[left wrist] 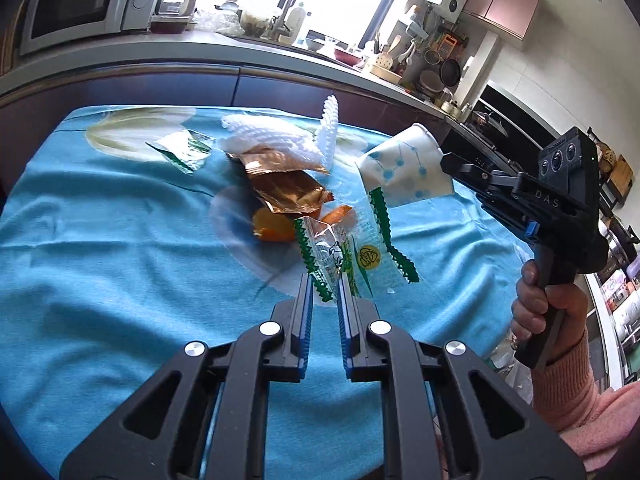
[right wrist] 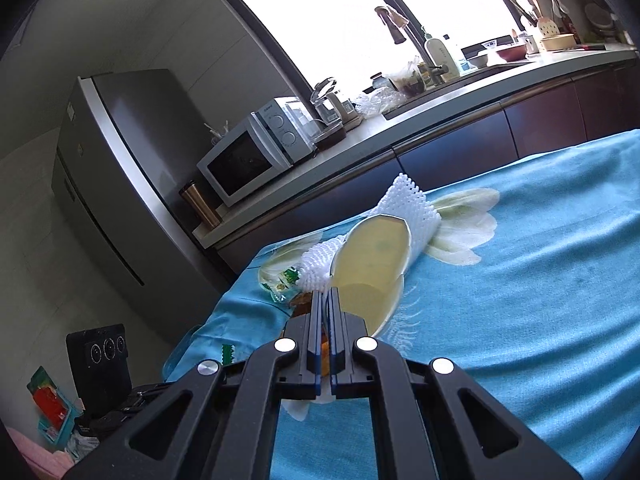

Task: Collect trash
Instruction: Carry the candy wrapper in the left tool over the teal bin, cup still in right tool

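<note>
Trash lies on a blue cloth-covered table. My left gripper is shut on a clear wrapper with green zigzag edges and holds it over the cloth. My right gripper is shut on the rim of a white paper cup with blue dots, held above the cloth at the right. In the right wrist view the cup's open mouth fills the space ahead of the shut fingers. A copper foil wrapper, orange peel, white foam netting and a green-white wrapper lie behind.
A kitchen counter with a microwave, sink and utensils runs behind the table. A grey fridge stands to the left of the counter. The table's far edge lies just behind the netting.
</note>
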The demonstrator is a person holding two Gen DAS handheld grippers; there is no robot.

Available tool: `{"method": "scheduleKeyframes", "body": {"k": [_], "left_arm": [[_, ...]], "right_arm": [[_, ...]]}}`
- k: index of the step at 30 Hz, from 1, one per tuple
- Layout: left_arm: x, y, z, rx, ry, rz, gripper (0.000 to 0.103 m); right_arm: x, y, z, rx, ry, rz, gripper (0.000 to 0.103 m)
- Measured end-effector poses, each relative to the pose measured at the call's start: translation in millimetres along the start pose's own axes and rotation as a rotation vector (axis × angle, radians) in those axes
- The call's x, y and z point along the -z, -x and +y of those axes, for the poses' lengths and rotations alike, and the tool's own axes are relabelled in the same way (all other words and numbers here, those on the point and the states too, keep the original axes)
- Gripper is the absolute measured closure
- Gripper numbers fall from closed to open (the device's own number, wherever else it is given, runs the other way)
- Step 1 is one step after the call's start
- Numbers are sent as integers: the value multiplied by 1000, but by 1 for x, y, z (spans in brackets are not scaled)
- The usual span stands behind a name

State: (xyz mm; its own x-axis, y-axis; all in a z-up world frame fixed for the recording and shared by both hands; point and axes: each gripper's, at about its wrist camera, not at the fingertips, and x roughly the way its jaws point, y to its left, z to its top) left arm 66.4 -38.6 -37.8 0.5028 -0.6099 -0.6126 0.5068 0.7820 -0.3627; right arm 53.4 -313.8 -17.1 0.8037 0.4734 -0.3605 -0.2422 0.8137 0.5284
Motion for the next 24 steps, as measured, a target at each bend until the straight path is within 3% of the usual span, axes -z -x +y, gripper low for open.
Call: {"method": "scheduleKeyframes", "body": {"k": [7,24], "left_arm": [[4,45,31,-106,31,-70,90],[22,149,136,-396,202,-208,90]], "right_arm": [[5,-19,40,-102,46,42,101],[35,-128,155,-340,183,248,101]]}}
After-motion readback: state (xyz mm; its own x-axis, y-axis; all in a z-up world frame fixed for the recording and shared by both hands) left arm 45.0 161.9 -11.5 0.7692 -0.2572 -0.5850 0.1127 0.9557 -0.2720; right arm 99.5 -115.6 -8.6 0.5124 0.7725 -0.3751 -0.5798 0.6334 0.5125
